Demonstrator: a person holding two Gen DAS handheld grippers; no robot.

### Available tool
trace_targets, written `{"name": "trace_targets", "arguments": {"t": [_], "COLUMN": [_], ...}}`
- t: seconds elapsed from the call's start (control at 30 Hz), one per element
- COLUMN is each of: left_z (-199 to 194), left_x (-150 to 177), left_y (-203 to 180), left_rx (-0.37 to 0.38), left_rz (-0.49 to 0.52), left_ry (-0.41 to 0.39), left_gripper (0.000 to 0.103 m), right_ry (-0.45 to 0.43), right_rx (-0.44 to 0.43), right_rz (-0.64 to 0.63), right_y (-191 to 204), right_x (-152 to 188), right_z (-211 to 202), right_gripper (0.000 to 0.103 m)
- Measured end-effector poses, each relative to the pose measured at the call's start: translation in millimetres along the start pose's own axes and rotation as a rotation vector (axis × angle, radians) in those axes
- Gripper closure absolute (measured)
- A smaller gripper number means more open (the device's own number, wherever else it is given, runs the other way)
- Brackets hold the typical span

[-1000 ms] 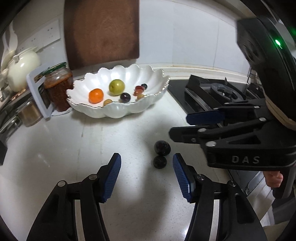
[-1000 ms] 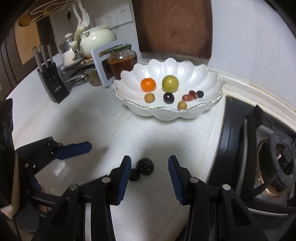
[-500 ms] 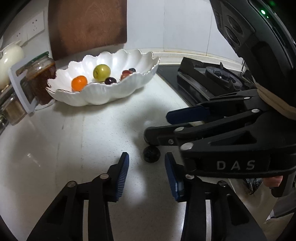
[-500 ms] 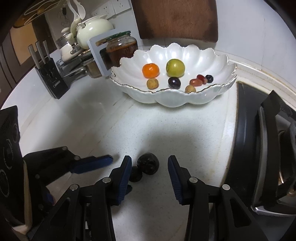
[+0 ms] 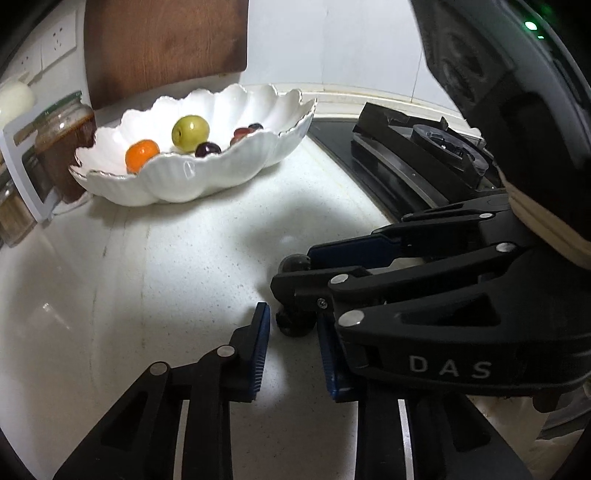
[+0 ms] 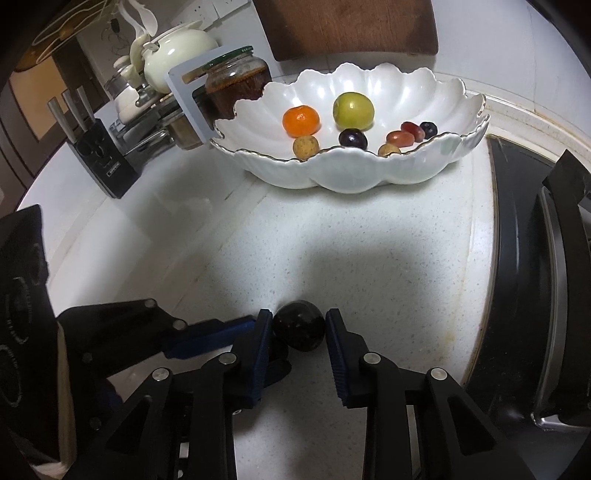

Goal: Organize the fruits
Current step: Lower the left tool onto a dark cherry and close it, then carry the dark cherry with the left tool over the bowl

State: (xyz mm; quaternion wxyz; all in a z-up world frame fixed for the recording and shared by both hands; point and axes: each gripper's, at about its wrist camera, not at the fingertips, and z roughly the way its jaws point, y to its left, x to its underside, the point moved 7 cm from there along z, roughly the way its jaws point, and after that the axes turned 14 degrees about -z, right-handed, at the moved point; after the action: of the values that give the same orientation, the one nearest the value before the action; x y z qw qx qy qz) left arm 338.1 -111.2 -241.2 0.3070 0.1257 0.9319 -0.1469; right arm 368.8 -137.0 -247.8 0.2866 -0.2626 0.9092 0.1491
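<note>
Two dark round fruits lie on the white counter. My left gripper (image 5: 291, 325) is open, its pads on either side of the smaller dark fruit (image 5: 293, 325). My right gripper (image 6: 298, 332) is open, its pads on either side of the larger dark fruit (image 6: 299, 330), which also shows in the left wrist view (image 5: 293, 264), partly hidden by the right gripper's fingers. The white scalloped bowl (image 6: 369, 173) at the back holds an orange (image 6: 301, 120), a green fruit (image 6: 353, 110) and several small fruits.
A black gas stove (image 6: 535, 295) lies along the right. A jar (image 6: 236, 83), a knife block (image 6: 101, 162) and a white teapot (image 6: 173, 59) stand at the back left. A wooden board (image 6: 351, 26) leans on the wall.
Both grippers have moved down and forward onto the dark fruits. Their jaws have narrowed around them.
</note>
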Motion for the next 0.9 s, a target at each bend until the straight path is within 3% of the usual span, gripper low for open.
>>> {"name": "trace_targets", "arguments": {"t": [0.37,0.9], "left_z": [-1,-47], "left_x": [-2,-14], "left_y": [5,19], "left_rx": [-0.016,-0.039], "left_rz": [-0.038,-0.156], "left_ry": [-0.007,-0.091], "left_gripper": [0.081,0.081], "right_ry": [-0.042,-0.073], "right_rx": [0.089,0.159], "right_rz": [0.019,0.009], "right_y": [-10,-6], "right_x": [3,7], "right_z": [-18,-48], "right_gripper": [0.074,0.074]}}
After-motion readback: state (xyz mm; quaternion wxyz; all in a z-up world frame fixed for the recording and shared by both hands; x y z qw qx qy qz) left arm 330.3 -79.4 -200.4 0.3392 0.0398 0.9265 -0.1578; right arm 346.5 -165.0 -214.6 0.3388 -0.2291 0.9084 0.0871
